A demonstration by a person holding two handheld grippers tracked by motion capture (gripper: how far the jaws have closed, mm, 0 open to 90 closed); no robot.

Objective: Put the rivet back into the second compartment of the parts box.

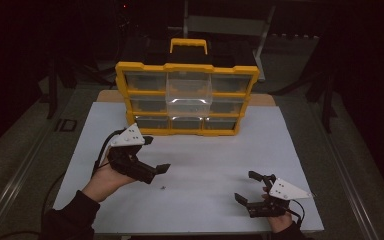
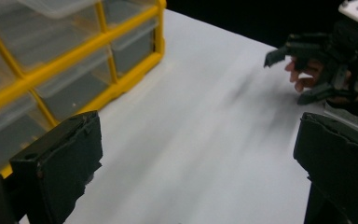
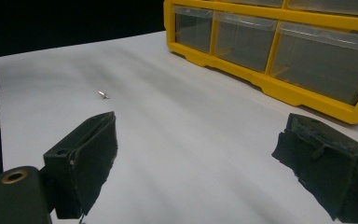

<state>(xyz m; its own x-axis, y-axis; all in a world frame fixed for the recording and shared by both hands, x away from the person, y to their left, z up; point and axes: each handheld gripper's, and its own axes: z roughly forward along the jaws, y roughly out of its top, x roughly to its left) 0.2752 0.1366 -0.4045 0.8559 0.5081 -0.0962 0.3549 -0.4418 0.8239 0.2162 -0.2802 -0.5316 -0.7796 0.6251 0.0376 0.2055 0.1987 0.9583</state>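
Going left to right in the high view: the left tongs hover over the white worktop at about 8 o'clock, jaws spread wide with nothing between them, held in the person's left hand. Just off them at 5 o'clock lies a tiny screw, loose on the worktop and touching neither tool. Up at 12 o'clock stands the yellow drawer organizer, its middle clear drawer pulled out. The right tongs sit at 4 o'clock, jaws also wide apart and empty, well away from the screw.
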